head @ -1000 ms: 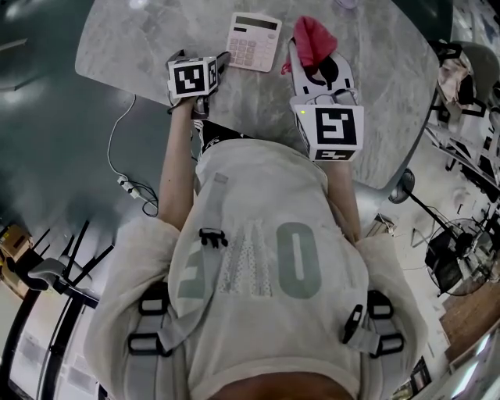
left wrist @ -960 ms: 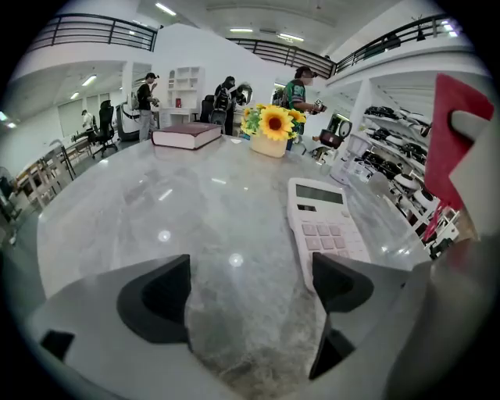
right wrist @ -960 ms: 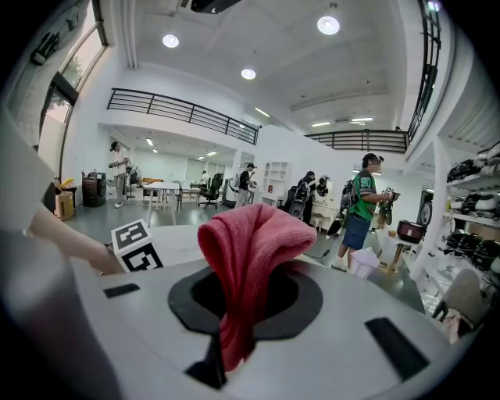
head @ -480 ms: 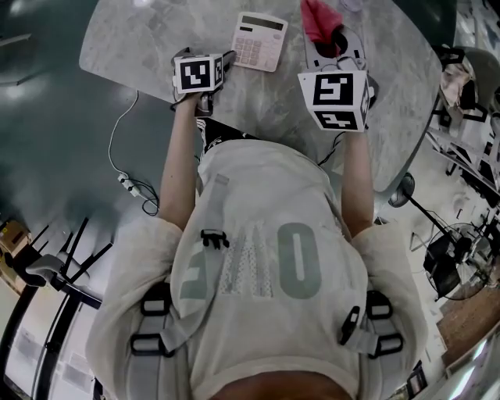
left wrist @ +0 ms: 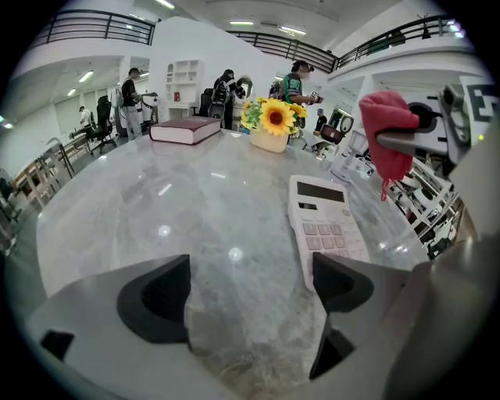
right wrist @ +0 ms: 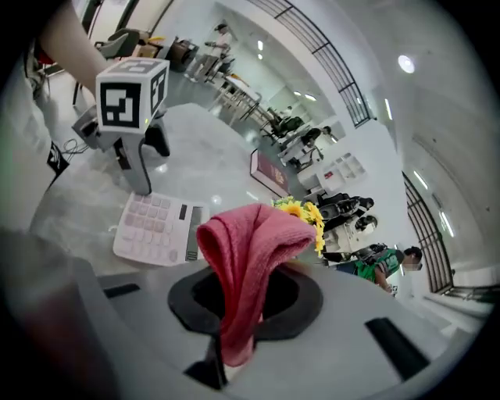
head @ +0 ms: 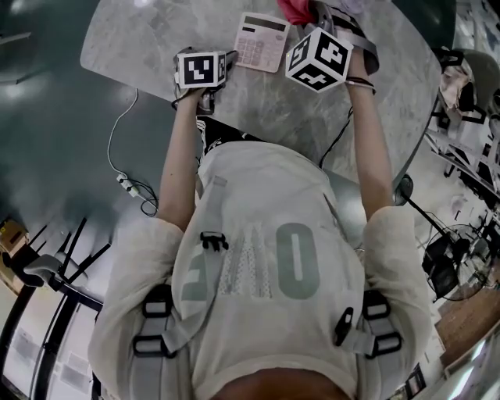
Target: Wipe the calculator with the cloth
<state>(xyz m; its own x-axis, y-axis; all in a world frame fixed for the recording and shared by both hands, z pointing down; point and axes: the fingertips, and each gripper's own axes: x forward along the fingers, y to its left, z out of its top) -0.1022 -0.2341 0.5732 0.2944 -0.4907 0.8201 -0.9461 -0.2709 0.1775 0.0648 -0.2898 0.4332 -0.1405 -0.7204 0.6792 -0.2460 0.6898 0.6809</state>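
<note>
The pale pink calculator (head: 262, 41) lies flat on the grey marble table (head: 148, 39). My left gripper (head: 226, 62) rests just left of its near corner. In the left gripper view that gripper (left wrist: 254, 289) is open, with bare tabletop between its jaws and the calculator (left wrist: 324, 223) beside the right jaw. My right gripper (head: 310, 13) hangs in the air right of the calculator, shut on a red cloth (head: 295, 9). In the right gripper view the cloth (right wrist: 246, 258) folds up over the shut gripper (right wrist: 233, 340), with the calculator (right wrist: 156, 230) and the left gripper (right wrist: 129, 117) below it.
A dark red book (left wrist: 185, 129) and a pot of sunflowers (left wrist: 271, 121) stand at the table's far side. People stand in the hall behind. A white cable (head: 117, 148) lies on the floor at the left, and stands and gear (head: 461, 94) crowd the right.
My right gripper has swung forward and left with the red cloth, and its cube has turned. It is now level with the calculator. The left gripper has barely moved.
</note>
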